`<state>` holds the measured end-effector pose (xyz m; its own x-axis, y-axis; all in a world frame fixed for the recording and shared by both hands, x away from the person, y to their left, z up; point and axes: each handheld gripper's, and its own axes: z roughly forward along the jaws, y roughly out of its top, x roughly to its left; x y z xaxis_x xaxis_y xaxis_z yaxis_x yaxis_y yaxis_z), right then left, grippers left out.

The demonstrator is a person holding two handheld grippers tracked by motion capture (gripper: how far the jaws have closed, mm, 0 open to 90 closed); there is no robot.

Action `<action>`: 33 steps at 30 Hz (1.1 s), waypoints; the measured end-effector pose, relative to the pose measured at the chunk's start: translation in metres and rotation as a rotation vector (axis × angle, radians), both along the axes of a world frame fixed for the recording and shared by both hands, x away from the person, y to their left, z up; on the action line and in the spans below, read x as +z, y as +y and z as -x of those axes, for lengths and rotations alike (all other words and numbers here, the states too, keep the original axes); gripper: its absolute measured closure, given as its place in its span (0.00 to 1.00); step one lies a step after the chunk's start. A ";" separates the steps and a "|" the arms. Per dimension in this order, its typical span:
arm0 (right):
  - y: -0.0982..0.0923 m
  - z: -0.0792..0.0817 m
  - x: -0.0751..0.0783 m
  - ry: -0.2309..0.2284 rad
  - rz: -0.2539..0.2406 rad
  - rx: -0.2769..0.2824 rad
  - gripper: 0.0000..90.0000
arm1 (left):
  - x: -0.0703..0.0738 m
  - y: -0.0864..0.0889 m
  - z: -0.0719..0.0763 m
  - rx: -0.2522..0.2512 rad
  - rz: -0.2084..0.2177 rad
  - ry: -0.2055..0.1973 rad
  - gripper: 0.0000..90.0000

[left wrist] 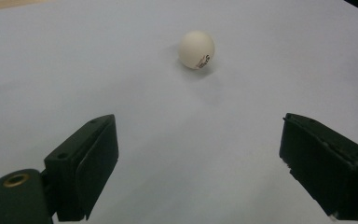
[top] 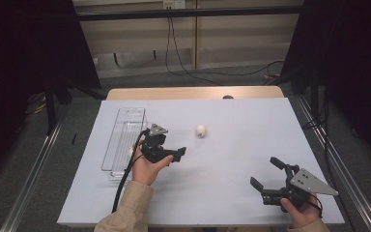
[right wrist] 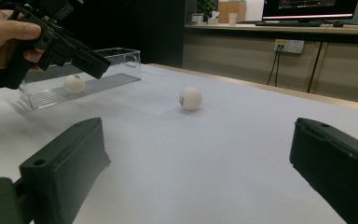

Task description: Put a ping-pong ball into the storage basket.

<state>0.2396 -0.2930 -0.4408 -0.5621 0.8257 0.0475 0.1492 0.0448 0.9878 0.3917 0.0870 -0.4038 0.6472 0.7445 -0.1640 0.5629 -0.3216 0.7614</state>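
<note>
A white ping-pong ball lies on the white sheet near the middle of the table; the left gripper view has the ball ahead of the jaws, some way off. My left gripper hovers to the ball's near left, open, with nothing between its jaws. A second white ball rests inside the clear plastic tray at the left. My right gripper stands open and empty at the near right, pointing towards the loose ball.
The white sheet covers most of the tabletop, with a strip of wood at the far edge. Metal rails run along both sides of the table. Cables hang from a wall socket behind it.
</note>
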 end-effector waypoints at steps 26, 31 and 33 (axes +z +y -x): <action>-0.001 -0.001 0.000 -0.002 -0.001 0.001 0.03 | -0.008 -0.012 -0.003 -0.010 -0.020 -0.001 0.13; -0.002 -0.001 0.000 -0.001 -0.007 -0.004 0.03 | -0.008 -0.015 -0.005 -0.010 -0.018 -0.004 0.13; -0.002 -0.001 0.000 -0.001 -0.006 -0.004 0.03 | -0.009 -0.017 -0.005 -0.011 -0.019 -0.003 0.13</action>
<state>0.2408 -0.2951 -0.4405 -0.5587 0.8278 0.0515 0.1480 0.0384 0.9882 0.3971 0.0705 -0.4126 0.6561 0.7400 -0.1481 0.5570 -0.3424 0.7567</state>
